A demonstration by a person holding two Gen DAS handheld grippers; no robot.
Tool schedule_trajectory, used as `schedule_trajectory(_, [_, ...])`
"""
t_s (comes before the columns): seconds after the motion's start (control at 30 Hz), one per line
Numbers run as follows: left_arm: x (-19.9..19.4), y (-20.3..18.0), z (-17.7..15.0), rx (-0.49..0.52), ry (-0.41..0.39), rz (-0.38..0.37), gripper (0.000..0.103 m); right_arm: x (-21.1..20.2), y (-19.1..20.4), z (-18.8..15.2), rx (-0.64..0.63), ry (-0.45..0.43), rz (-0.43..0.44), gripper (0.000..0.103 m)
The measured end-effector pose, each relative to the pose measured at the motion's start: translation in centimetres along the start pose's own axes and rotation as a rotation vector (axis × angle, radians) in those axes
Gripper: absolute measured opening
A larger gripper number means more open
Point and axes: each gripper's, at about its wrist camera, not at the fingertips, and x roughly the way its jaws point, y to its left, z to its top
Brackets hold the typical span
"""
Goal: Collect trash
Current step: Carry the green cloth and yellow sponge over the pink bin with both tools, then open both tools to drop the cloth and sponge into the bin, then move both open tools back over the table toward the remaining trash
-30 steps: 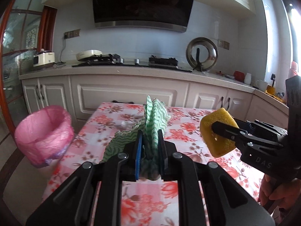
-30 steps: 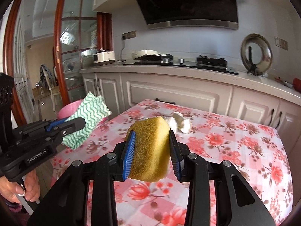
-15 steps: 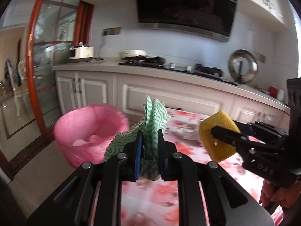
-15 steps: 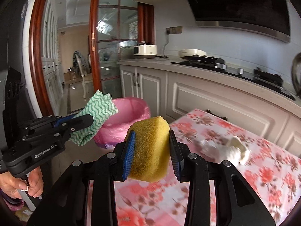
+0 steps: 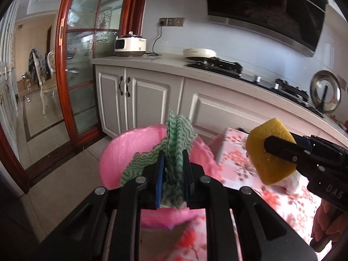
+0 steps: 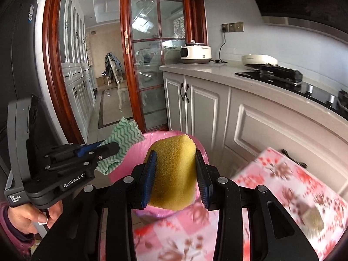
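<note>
Both tools swung over pink bin (image 5: 121, 152); cloth (image 5: 179, 139) upright, sponge (image 6: 174, 171) upright.

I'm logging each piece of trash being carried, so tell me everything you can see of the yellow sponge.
The yellow sponge is a thick, porous foam block with rounded corners, dull mustard yellow. It sits upright, clamped on two sides between the blue pads of the right hand-held gripper, bulging slightly above them. It hangs in the air in front of the pink-lined bin, beside the floral table. Only the pads touch it.

Home kitchen: gas hob (image 5: 219, 63), range hood (image 5: 267, 10), white cabinets (image 5: 139, 100), rice cooker (image 5: 130, 46).
</note>
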Motion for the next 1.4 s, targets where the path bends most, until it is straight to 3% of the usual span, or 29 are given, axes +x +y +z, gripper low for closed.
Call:
schedule_trajectory(0.47, [7.2, 4.9, 1.2, -0.121, 0.025, 0.049, 0.020, 9.1, -0.3, 1.6, -0.026, 0.071, 0.068, 0.036])
schedule_trajectory(0.53, [7.7, 5.2, 1.0, -0.122, 0.023, 0.053, 0.024, 9.9, -0.3, 1.6, -0.020, 0.072, 0.071, 0.036])
schedule_trajectory(0.6, [8.1, 5.6, 1.0, -0.125, 0.020, 0.059, 0.041, 10.6, -0.4, 1.5, -0.014, 0.076, 0.074, 0.038])
schedule_trajectory(0.63, [8.1, 5.7, 0.8, -0.130, 0.015, 0.067, 0.044, 10.8, -0.4, 1.4, -0.010, 0.080, 0.075, 0.040])
schedule_trajectory(0.77, [7.5, 6.6, 0.7, -0.148, 0.003, 0.102, 0.054, 10.9, -0.3, 1.4, -0.014, 0.070, 0.058, 0.063])
schedule_trajectory(0.93, [5.1, 6.6, 0.7, -0.139, -0.034, 0.158, 0.069, 8.7, -0.3, 1.5, -0.035, 0.041, 0.050, 0.063])
schedule_trajectory(1.0, [3.7, 6.1, 0.7, -0.120, -0.059, 0.197, 0.084, 7.0, -0.4, 1.4, -0.035, 0.025, 0.041, 0.063])
schedule_trajectory(1.1, [1.0, 4.5, 0.6, -0.087, -0.114, 0.239, 0.098, 3.9, -1.3, 0.9, -0.016, -0.003, 0.021, 0.063])
schedule_trajectory(1.2, [-1.3, 2.3, 0.1, -0.041, -0.155, 0.235, 0.098, 0.1, -2.5, -0.4, 0.016, -0.033, -0.015, 0.069])
schedule_trajectory(1.4, [-3.5, -4.6, -2.6, 0.081, -0.167, 0.134, 0.098, -6.9, -5.4, -4.8, 0.032, -0.060, -0.132, 0.076])
